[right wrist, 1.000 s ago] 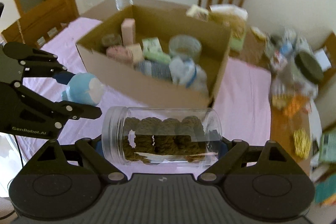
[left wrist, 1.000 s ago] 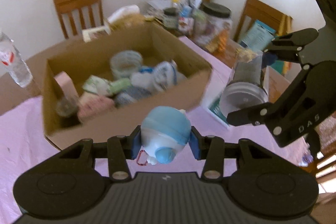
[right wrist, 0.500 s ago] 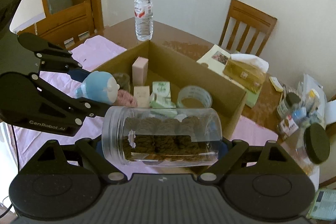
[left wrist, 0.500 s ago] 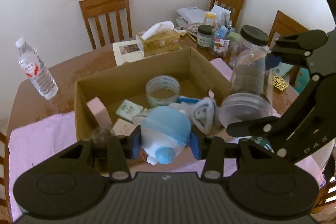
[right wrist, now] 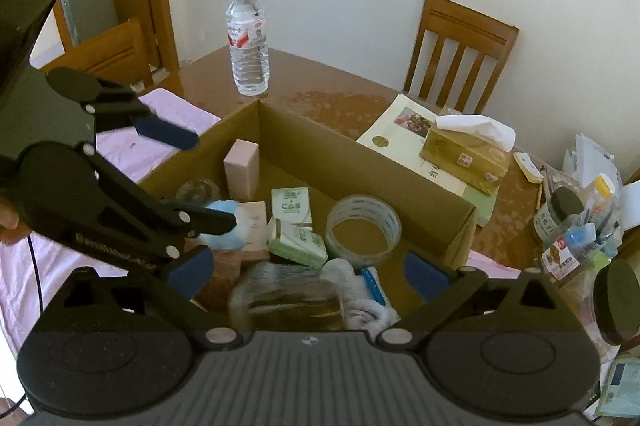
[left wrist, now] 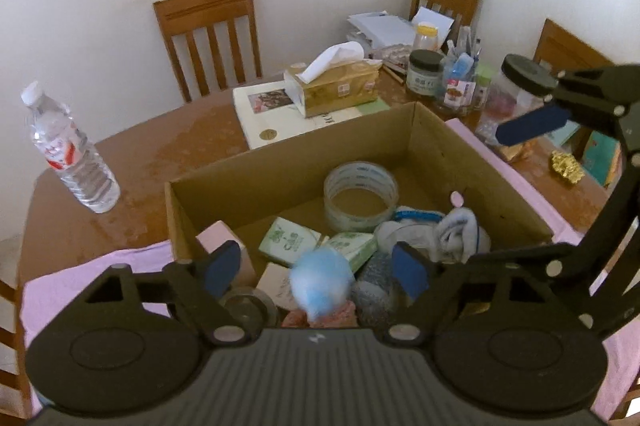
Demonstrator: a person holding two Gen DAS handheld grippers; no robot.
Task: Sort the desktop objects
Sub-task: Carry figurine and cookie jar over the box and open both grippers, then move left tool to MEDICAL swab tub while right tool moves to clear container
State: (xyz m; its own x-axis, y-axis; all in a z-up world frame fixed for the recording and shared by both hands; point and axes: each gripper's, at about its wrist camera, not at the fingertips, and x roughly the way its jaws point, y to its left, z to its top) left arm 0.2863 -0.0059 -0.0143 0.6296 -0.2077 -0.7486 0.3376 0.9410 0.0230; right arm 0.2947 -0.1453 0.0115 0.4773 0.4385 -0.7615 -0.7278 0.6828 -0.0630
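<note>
Both grippers hang over the open cardboard box (left wrist: 288, 150). My left gripper (left wrist: 316, 270) is open and its jaws are opening. A blurred pale blue round bottle (left wrist: 322, 286) sits loose between them, touching neither pad, just above the items in the box. My right gripper (right wrist: 308, 272) is also open with its jaws opening. The clear jar of brown pieces (right wrist: 288, 300) is blurred below the pads, free of them, over a white cloth (right wrist: 360, 290). A tape roll (left wrist: 360, 194), green tissue packs (left wrist: 290, 240) and a pink carton (right wrist: 240, 168) lie in the box.
A water bottle (left wrist: 72, 150) stands left of the box on the wooden table (left wrist: 180, 142). Behind the box are a tissue box (left wrist: 336, 86) on a booklet and several jars and papers (left wrist: 448, 78). Chairs (left wrist: 208, 34) line the wall. A pink cloth (left wrist: 80, 274) covers the near side.
Both grippers moved forward over the box and opened. The blue bottle left the left jaws and the jar left the right jaws; both are dropping into the box.
</note>
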